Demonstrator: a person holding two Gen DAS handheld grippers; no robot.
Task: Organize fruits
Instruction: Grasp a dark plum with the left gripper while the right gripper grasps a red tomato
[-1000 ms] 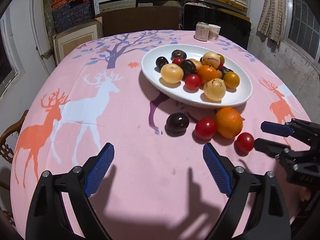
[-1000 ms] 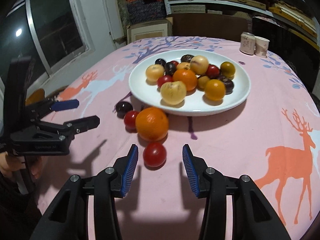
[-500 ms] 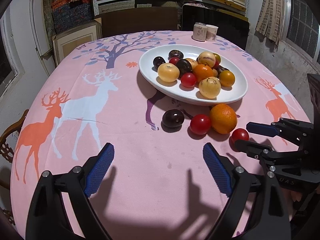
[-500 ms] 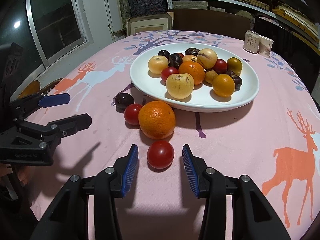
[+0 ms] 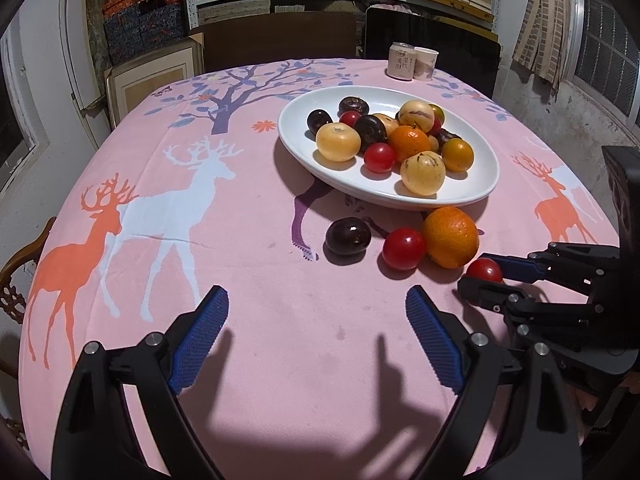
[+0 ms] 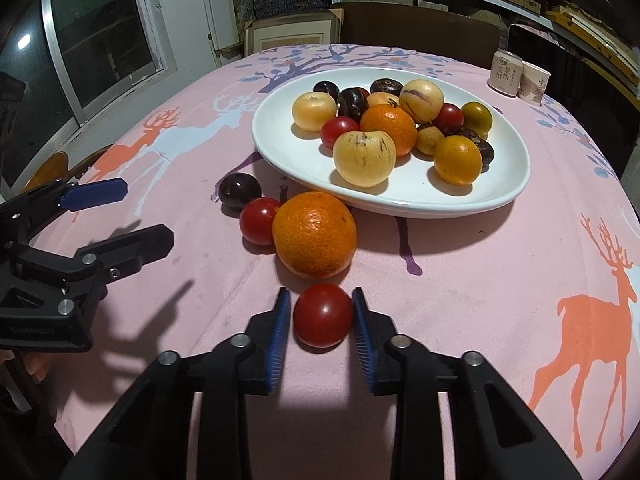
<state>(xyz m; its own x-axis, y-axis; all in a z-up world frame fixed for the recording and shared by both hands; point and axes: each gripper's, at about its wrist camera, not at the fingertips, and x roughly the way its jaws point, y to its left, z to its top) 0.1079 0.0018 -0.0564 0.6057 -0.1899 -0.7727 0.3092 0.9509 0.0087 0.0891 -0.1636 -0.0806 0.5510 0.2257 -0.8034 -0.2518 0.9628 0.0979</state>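
Right hand-held gripper [image 6: 322,316] newly pinching smooth round tomato [image 6: 323,315] — left hand-held gripper [image 5: 316,328] spread

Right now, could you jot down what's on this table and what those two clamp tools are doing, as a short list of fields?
plate: white plate piled with fruit
loose fruit: dark plum, red tomato, orange, small tomato, all on the tablecloth
right hand-held gripper: shut on the small tomato, which sits on the cloth
left hand-held gripper: open, nothing between its fingers
far edge: can and paper cup
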